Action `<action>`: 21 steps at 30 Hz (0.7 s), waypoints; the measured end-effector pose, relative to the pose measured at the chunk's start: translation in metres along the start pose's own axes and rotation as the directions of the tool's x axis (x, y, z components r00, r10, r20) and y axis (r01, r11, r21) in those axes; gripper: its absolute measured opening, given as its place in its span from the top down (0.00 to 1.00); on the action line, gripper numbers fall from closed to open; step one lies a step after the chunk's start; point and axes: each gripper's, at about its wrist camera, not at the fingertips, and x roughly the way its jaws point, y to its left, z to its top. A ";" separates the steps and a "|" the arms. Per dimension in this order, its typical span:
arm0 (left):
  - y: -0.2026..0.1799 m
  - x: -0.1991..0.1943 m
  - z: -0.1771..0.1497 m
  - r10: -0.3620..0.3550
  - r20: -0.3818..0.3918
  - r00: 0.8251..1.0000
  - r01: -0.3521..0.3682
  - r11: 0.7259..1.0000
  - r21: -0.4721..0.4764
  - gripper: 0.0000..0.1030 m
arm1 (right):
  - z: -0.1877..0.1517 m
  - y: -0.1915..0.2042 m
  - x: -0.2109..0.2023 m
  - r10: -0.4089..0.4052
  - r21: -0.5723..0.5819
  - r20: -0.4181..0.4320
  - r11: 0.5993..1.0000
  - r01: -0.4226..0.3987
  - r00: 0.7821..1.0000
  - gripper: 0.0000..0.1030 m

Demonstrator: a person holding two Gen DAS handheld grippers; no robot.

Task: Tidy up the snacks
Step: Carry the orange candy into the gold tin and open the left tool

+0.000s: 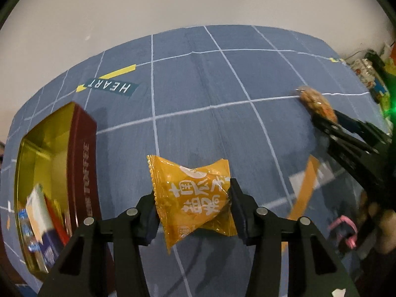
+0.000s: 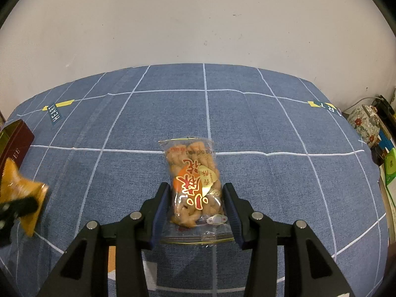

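Note:
My left gripper point(image 1: 193, 198) is shut on an orange snack packet point(image 1: 195, 198) and holds it above the blue checked cloth point(image 1: 210, 86). An open dark red tin point(image 1: 49, 173) with a gold inside and several snacks in it stands to its left. My right gripper point(image 2: 196, 198) has a clear bag of twisted fried dough point(image 2: 195, 185) between its fingers; the bag lies on the cloth, and the pads sit close beside its edges. The right gripper also shows in the left wrist view point(image 1: 321, 118) at the right, with the dough bag point(image 1: 316, 99).
A white wall stands behind the table. A floral pot point(image 2: 366, 126) and coloured boxes point(image 2: 389, 165) are past the table's right edge. The tin's corner point(image 2: 14, 138) shows at far left in the right wrist view, with the orange packet point(image 2: 24, 198) below it.

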 end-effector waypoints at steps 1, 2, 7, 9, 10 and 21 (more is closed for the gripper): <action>0.001 -0.004 -0.004 -0.006 0.000 1.000 0.006 1.000 -0.005 0.56 | 0.000 0.000 0.000 0.000 0.000 0.000 1.000 0.000 1.000 0.56; 0.003 -0.009 -0.009 -0.013 0.004 1.000 0.013 1.000 -0.009 0.56 | 0.000 0.000 0.000 0.000 0.000 0.000 1.000 0.000 1.000 0.56; 0.007 -0.020 -0.027 -0.001 0.004 1.000 0.001 1.000 -0.008 0.56 | 0.000 0.001 0.000 -0.003 -0.001 0.000 1.000 0.003 1.000 0.56; 0.008 -0.021 -0.032 -0.004 -0.001 1.000 0.004 1.000 -0.014 0.56 | -0.002 0.001 -0.002 -0.004 0.006 0.000 1.000 0.004 1.000 0.56; 0.010 -0.021 -0.033 -0.004 -0.002 1.000 0.004 1.000 -0.016 0.56 | -0.003 0.003 -0.003 -0.004 0.004 0.000 1.000 0.004 1.000 0.56; 0.016 -0.031 -0.049 -0.023 0.001 1.000 0.023 0.999 -0.034 0.55 | -0.018 0.011 -0.017 0.004 -0.007 0.000 1.000 -0.004 1.000 0.56</action>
